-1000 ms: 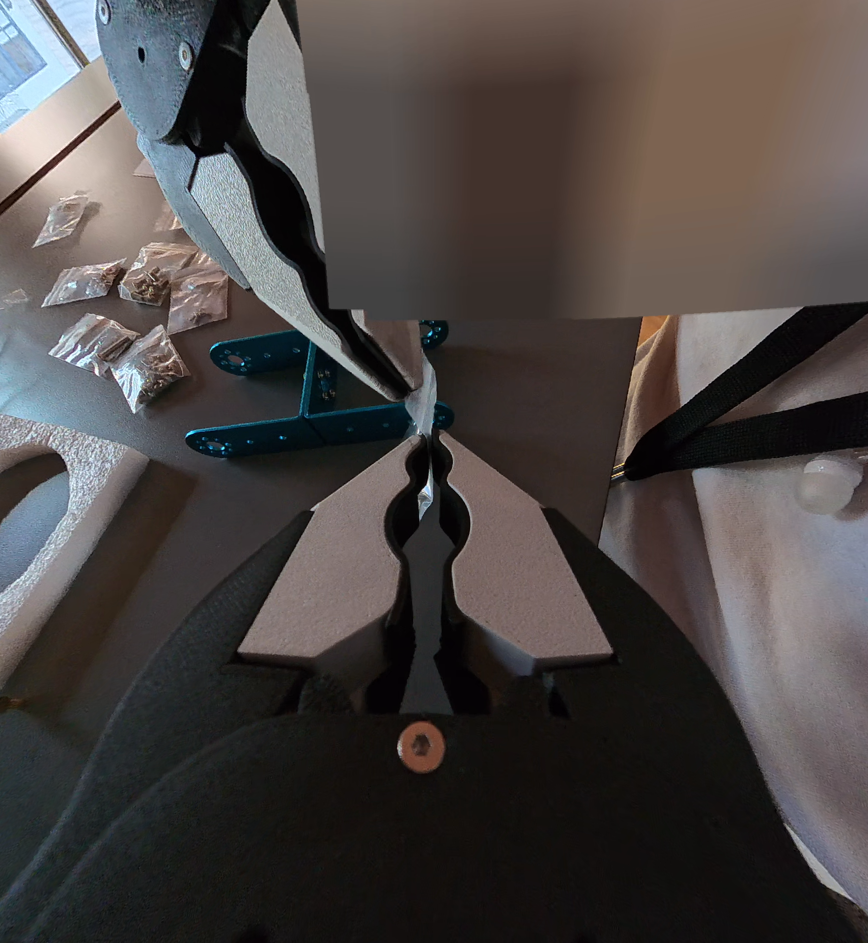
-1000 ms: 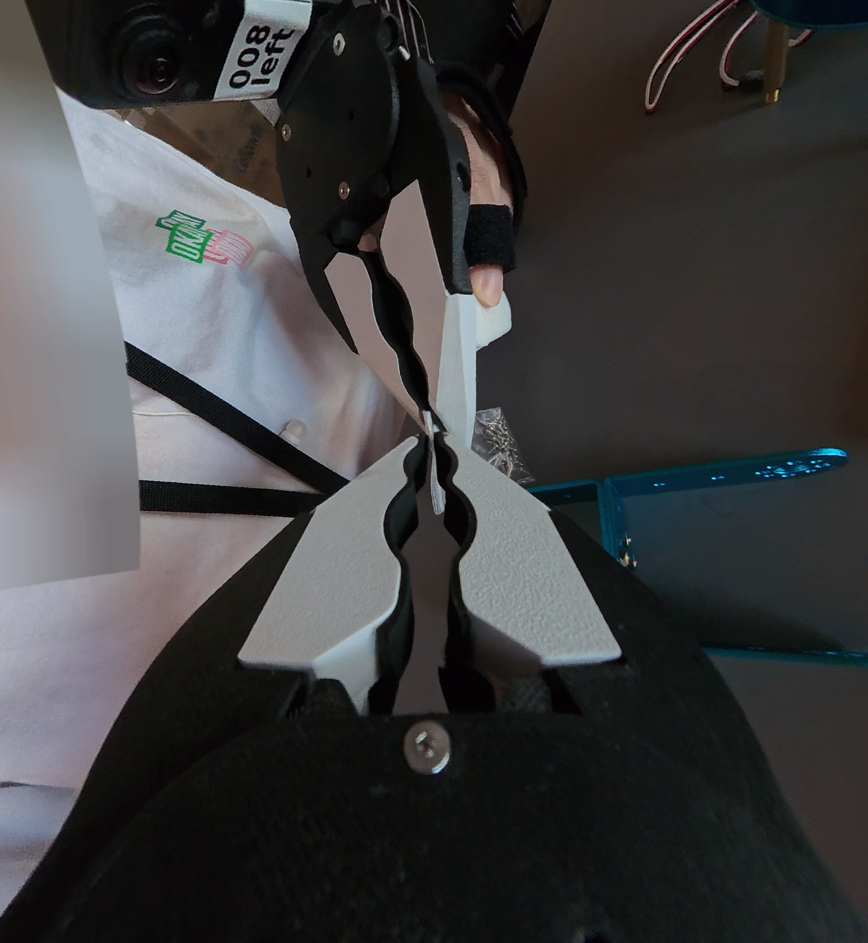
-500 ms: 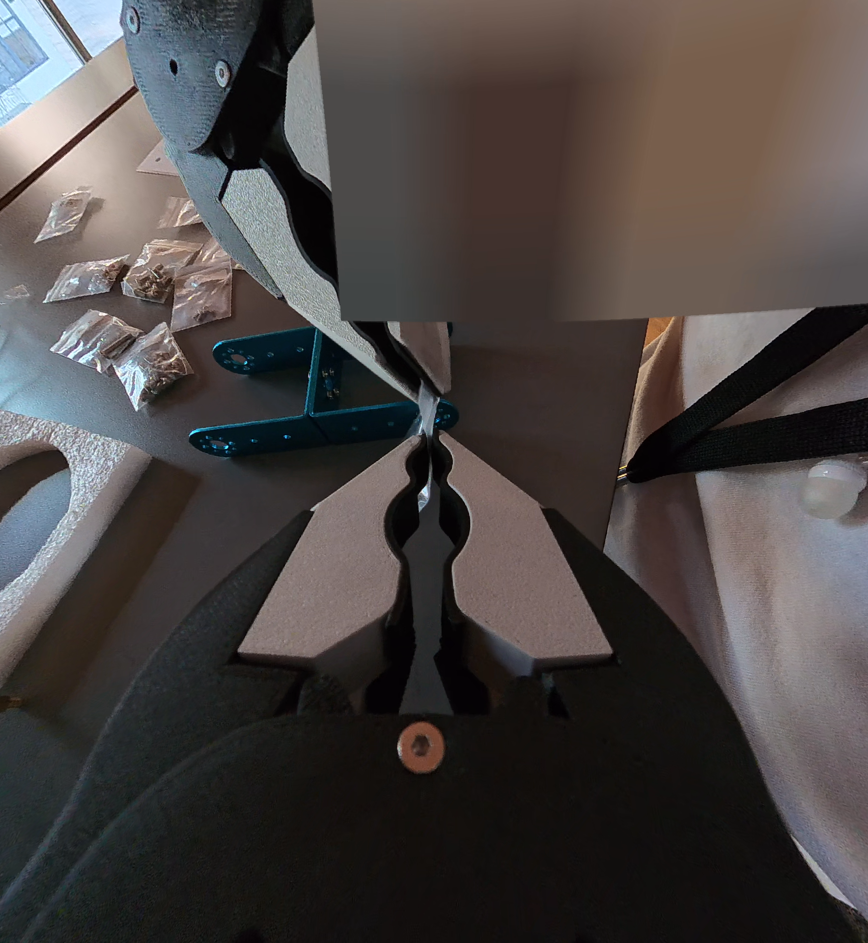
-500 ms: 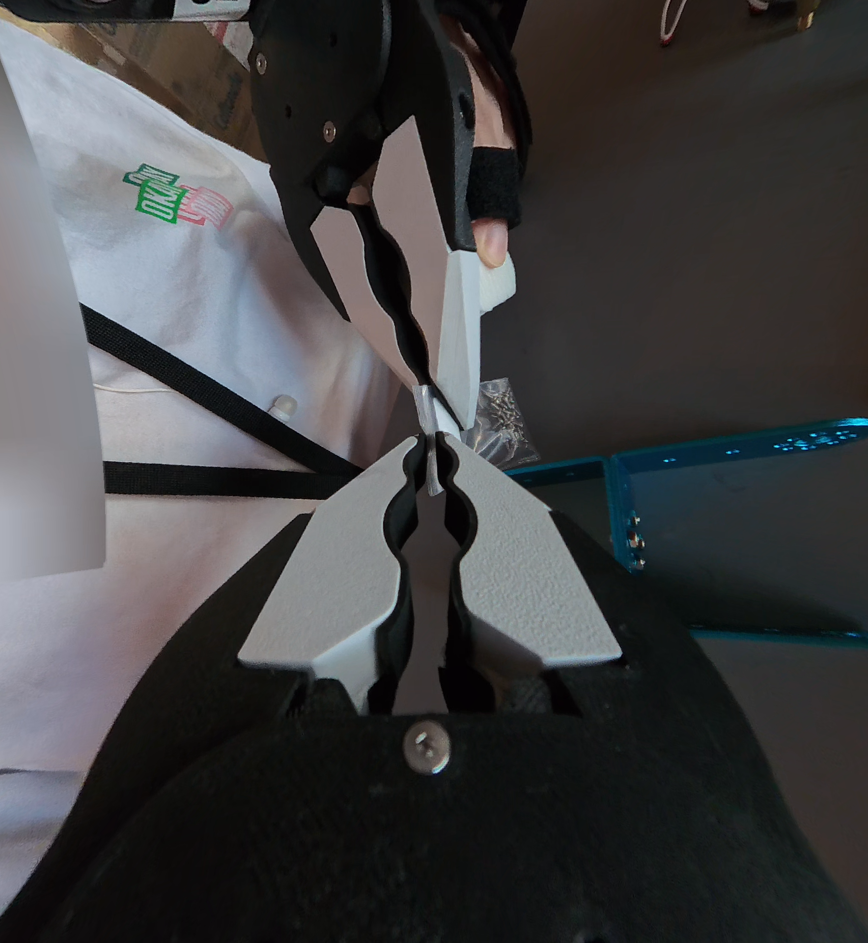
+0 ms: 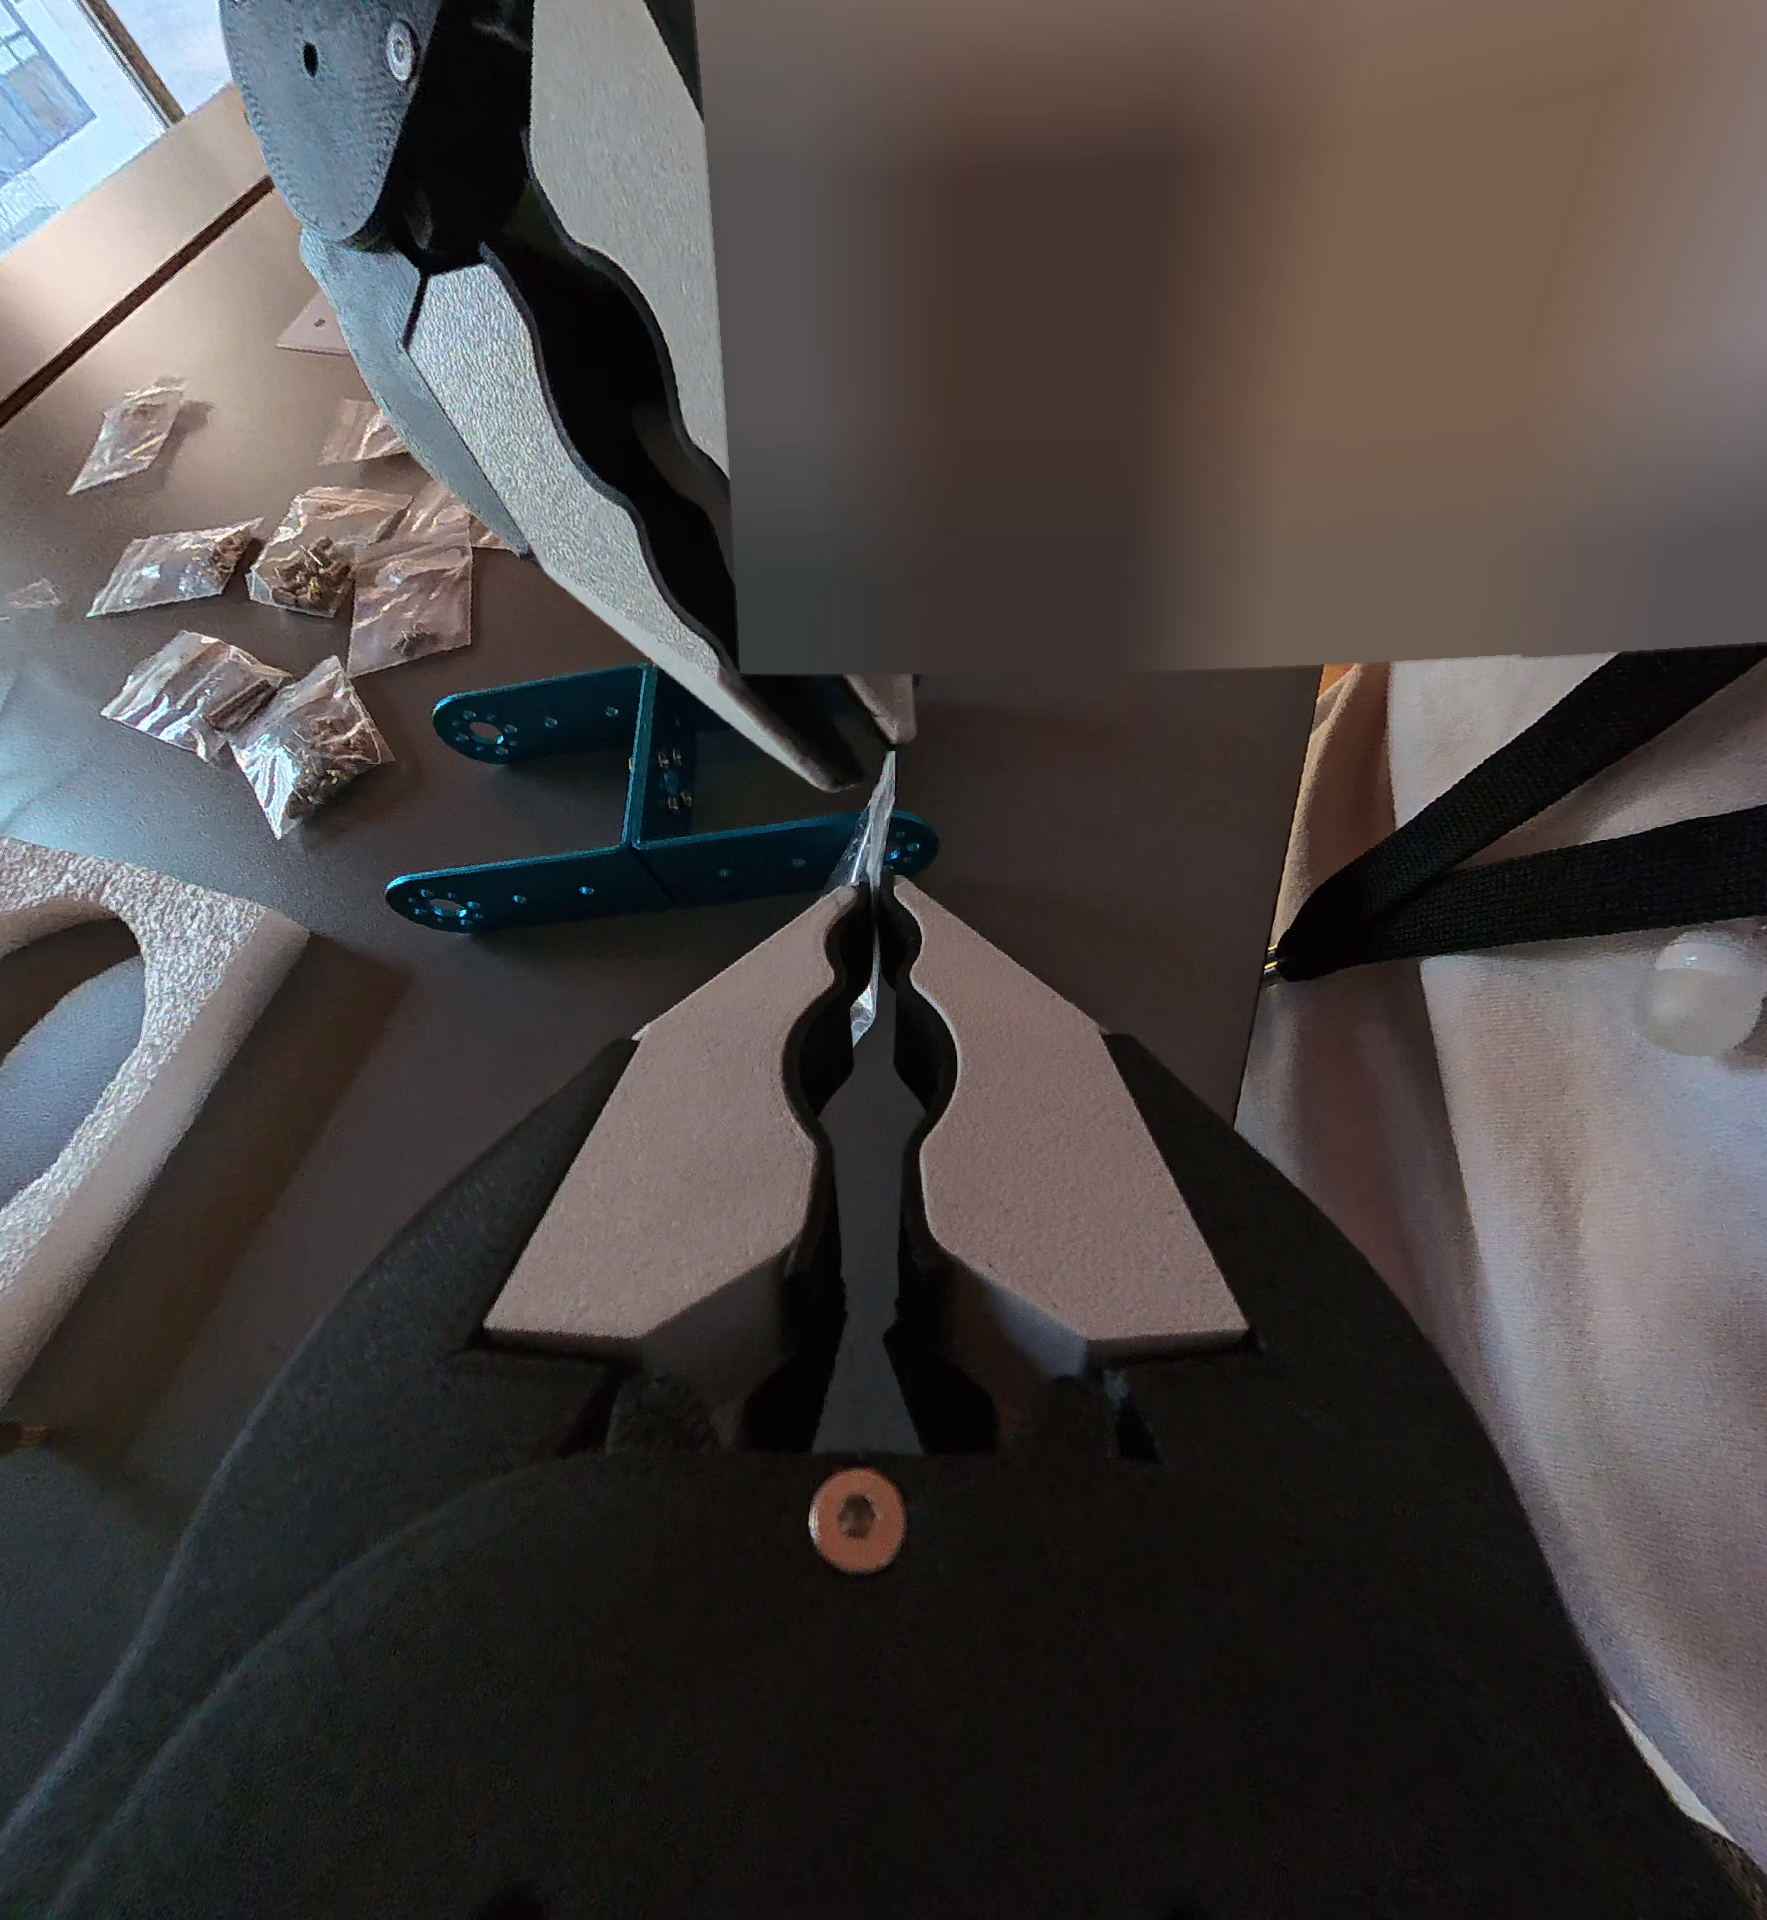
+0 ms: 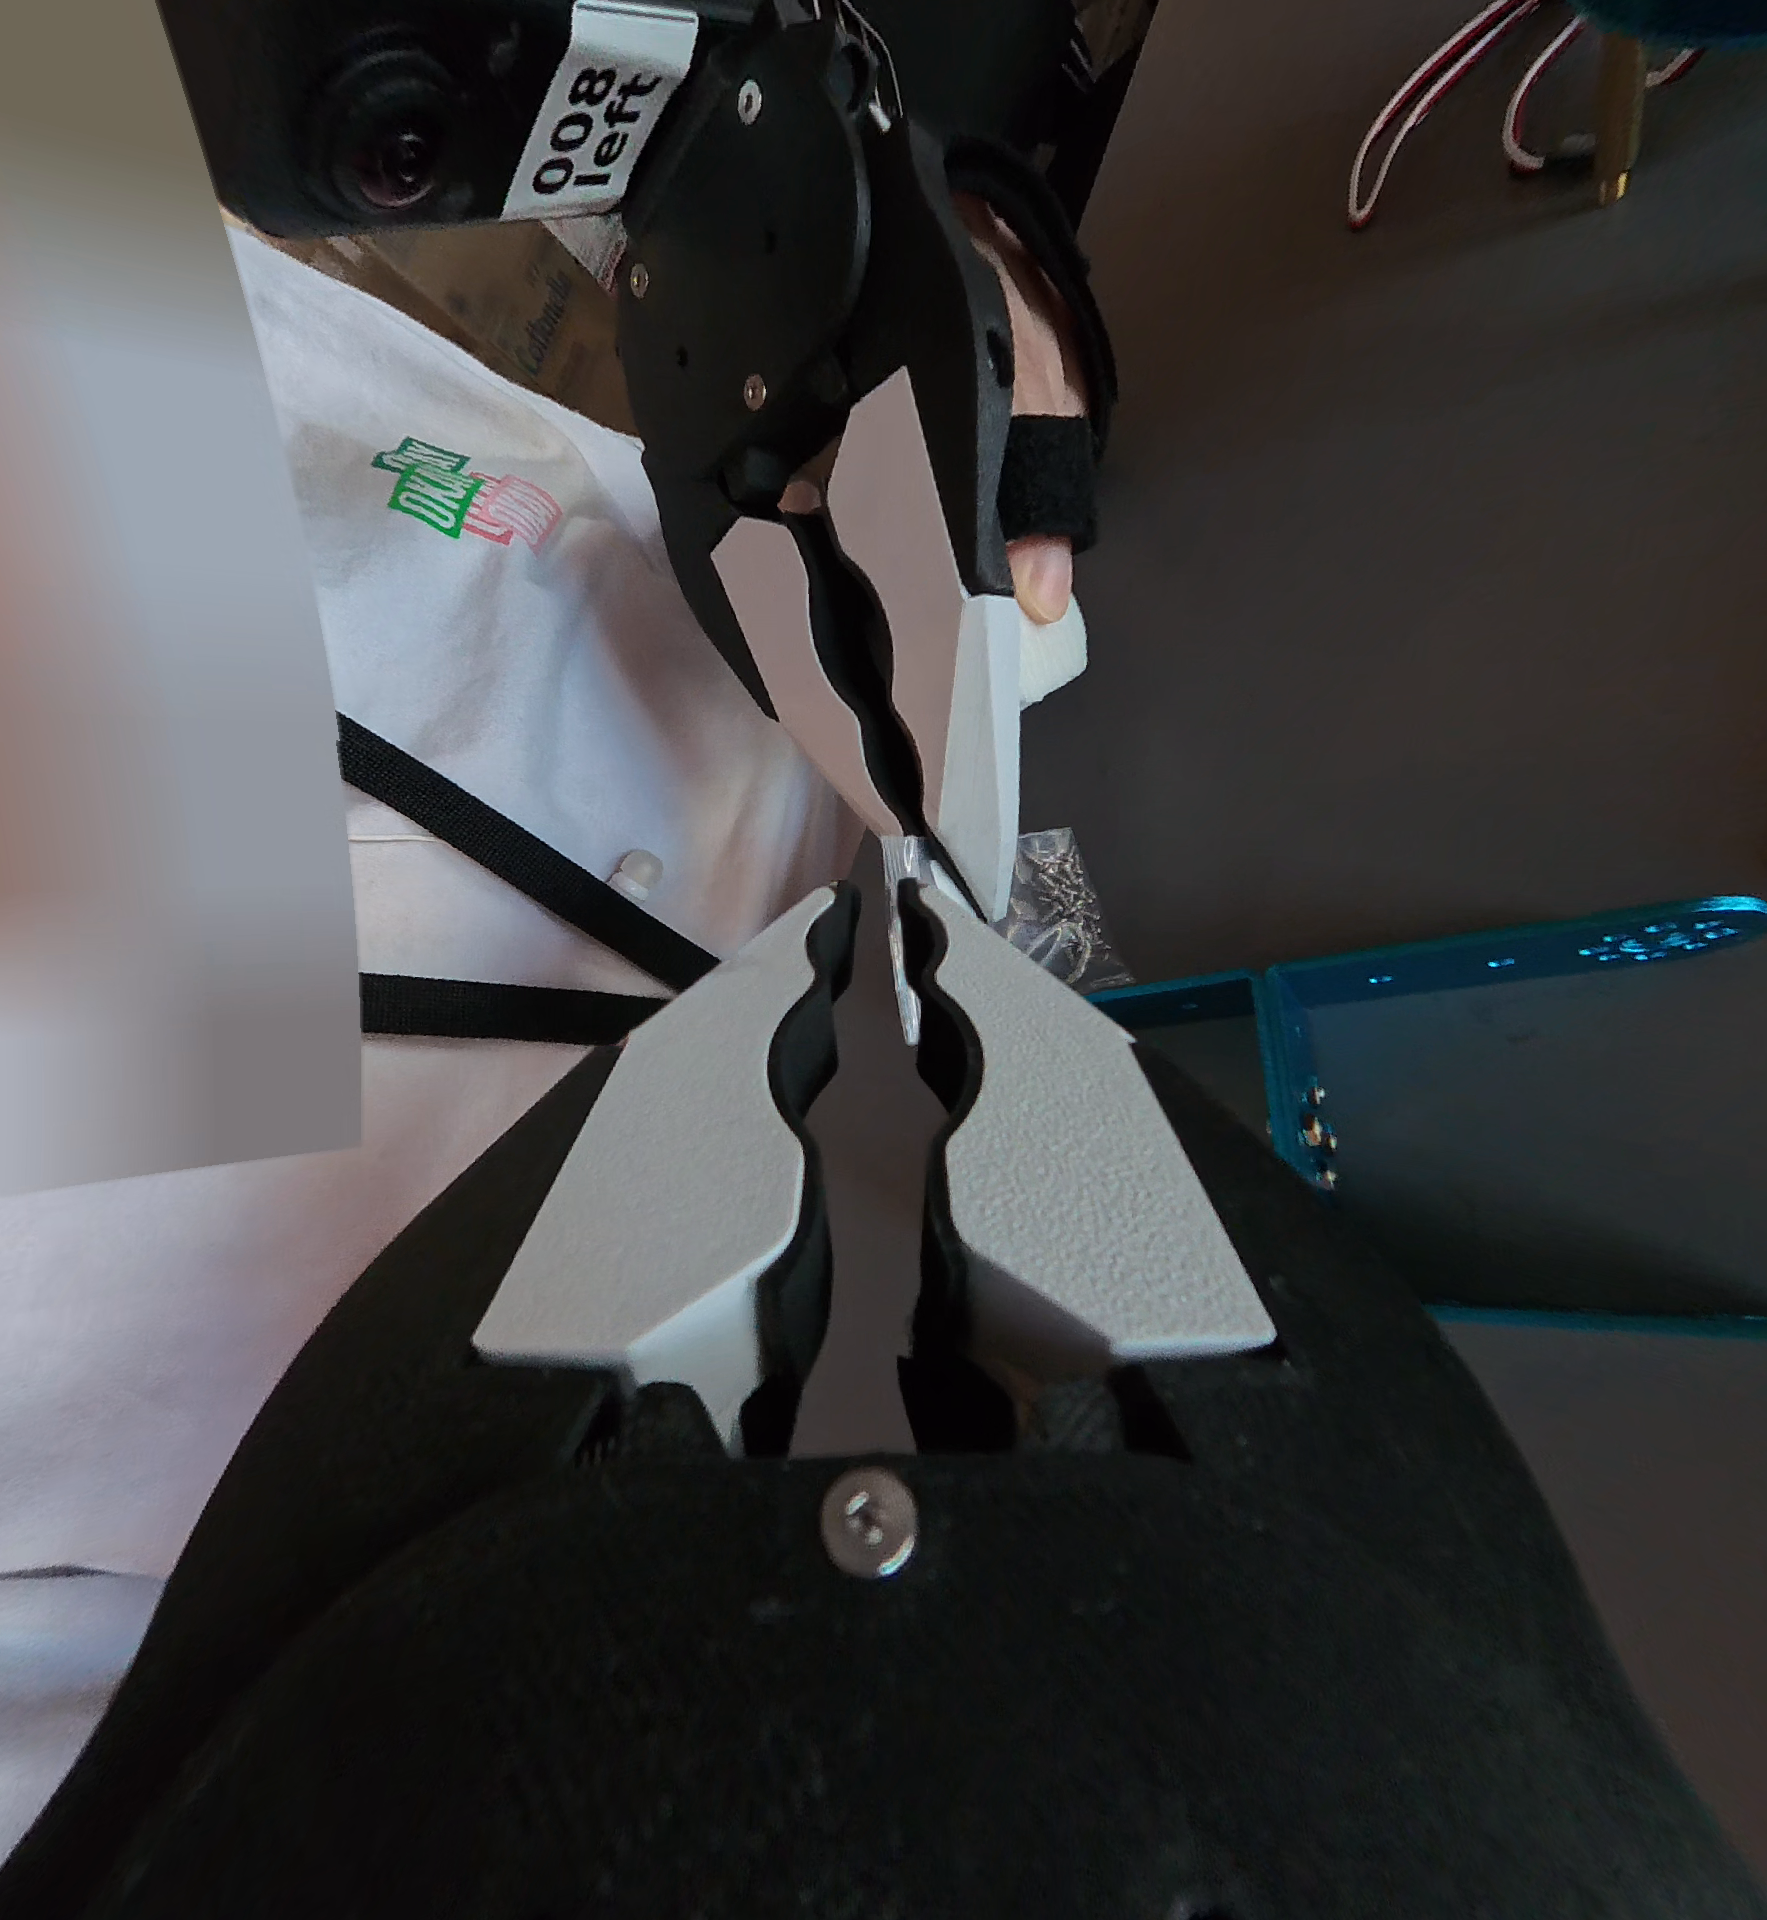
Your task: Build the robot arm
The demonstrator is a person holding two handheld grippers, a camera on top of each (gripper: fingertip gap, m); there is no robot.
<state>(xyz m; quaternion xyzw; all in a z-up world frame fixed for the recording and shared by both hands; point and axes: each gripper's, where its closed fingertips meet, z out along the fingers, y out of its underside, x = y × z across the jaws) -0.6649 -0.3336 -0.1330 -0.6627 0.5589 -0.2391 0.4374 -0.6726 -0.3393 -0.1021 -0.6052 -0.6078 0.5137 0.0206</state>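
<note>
Left gripper (image 5: 874, 894) is pinching the edge of a small clear plastic bag (image 5: 871, 842) between its fingertips, jaws pressed together on the film. In the right wrist view the same bag (image 6: 903, 935) is lying against the inner face of one finger of the right gripper (image 6: 884, 899), whose tips are standing slightly apart; the other finger is not touching the film. The two grippers are meeting tip to tip above the dark table (image 5: 1066, 831). The bag's lower part, holding small screws (image 6: 1055, 914), is hanging behind the left gripper's fingers.

A blue metal bracket (image 5: 650, 831) is lying on the table just beyond the tips. Far left, several small bags of hardware (image 5: 307, 727) are lying scattered, and a white foam block with an oval cutout (image 5: 183, 935) is sitting at the near left.

A person in a white shirt (image 6: 546, 675) is standing close, with black straps (image 5: 1533, 883) crossing the shirt. The shirt is bearing a green and pink printed logo (image 6: 468, 504). A white sticker with black print (image 6: 598, 135) is sitting on the left gripper's body beside its camera lens.
</note>
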